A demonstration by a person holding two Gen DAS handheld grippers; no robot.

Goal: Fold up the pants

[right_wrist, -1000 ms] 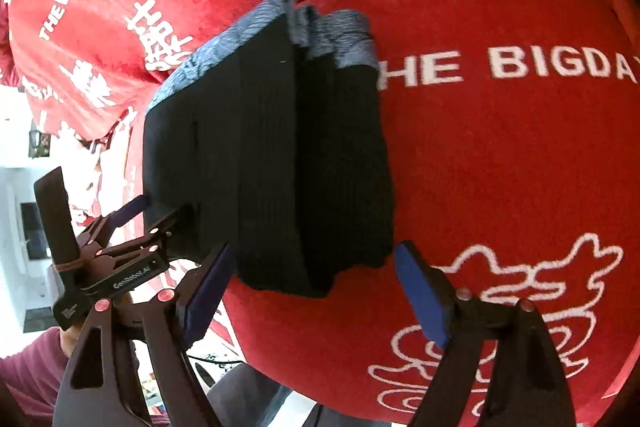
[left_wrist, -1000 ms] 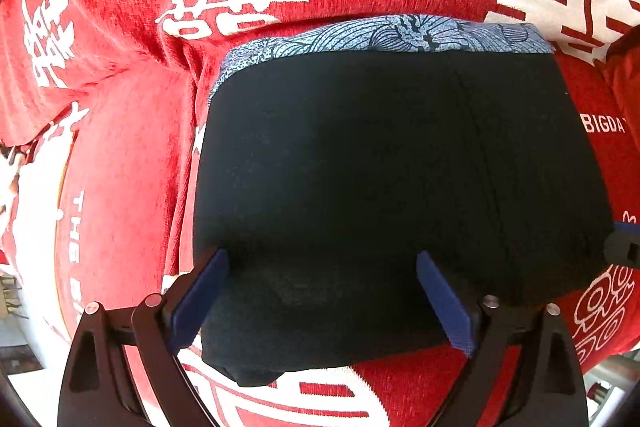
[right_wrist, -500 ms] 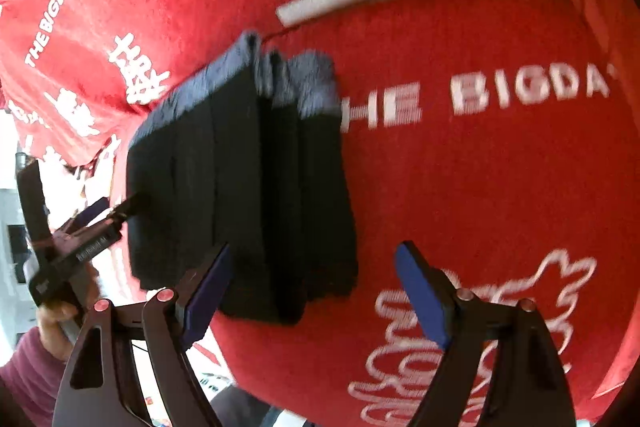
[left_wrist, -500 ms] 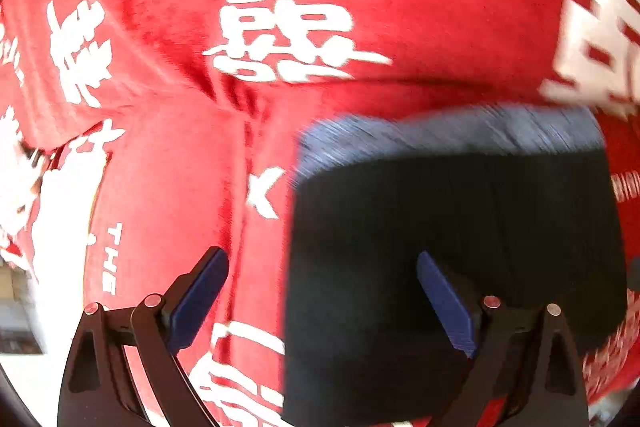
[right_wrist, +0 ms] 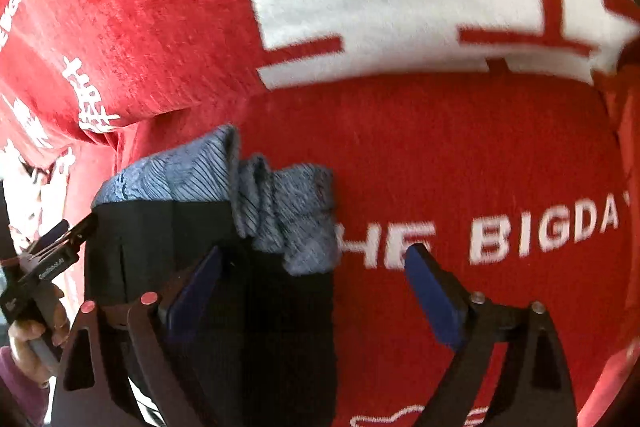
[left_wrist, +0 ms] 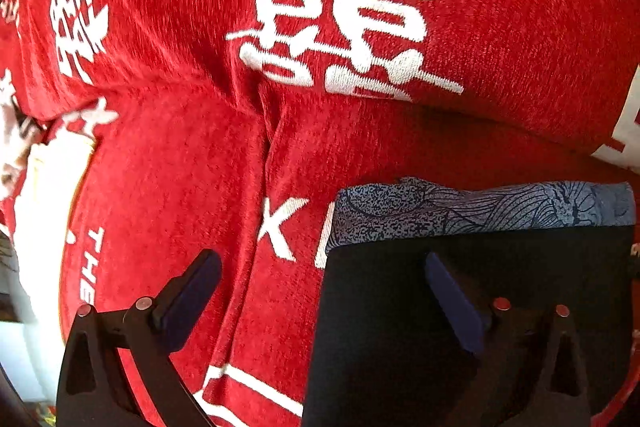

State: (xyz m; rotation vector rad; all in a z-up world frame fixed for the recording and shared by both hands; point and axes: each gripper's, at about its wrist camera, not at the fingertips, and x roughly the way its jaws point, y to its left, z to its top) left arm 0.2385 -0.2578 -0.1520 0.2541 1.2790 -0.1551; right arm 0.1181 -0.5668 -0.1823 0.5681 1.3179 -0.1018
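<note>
Here the folded black pants (left_wrist: 500, 307) are lying in a compact stack on the seat of a sofa draped in a red cover (left_wrist: 168, 187) printed with white characters, their blue patterned waistband (left_wrist: 480, 211) turned toward the sofa's back. The stack is looking close to finished, so I judge the remaining step to be a last tidy or a final fold.

The relation that matters: from the left tool (left_wrist: 320, 291) the pants are sitting off to the right, with the right-hand finger hovering over the black cloth and the left-hand finger over bare red cover. From the right tool (right_wrist: 312, 279) they are sitting to the left, the left finger over the stack and the right finger over the lettering "THE BIGDAY" (right_wrist: 500, 231). So the bundle is lying between the two tools, each straddling one side edge. Its folded edges are running from the seat's front edge toward the backrest.

Both tools are standing wide apart and gripping nothing. Neither seems clearly nearer; the left tool (right_wrist: 48, 259) is showing beside the stack's far side in the right wrist view.
</note>
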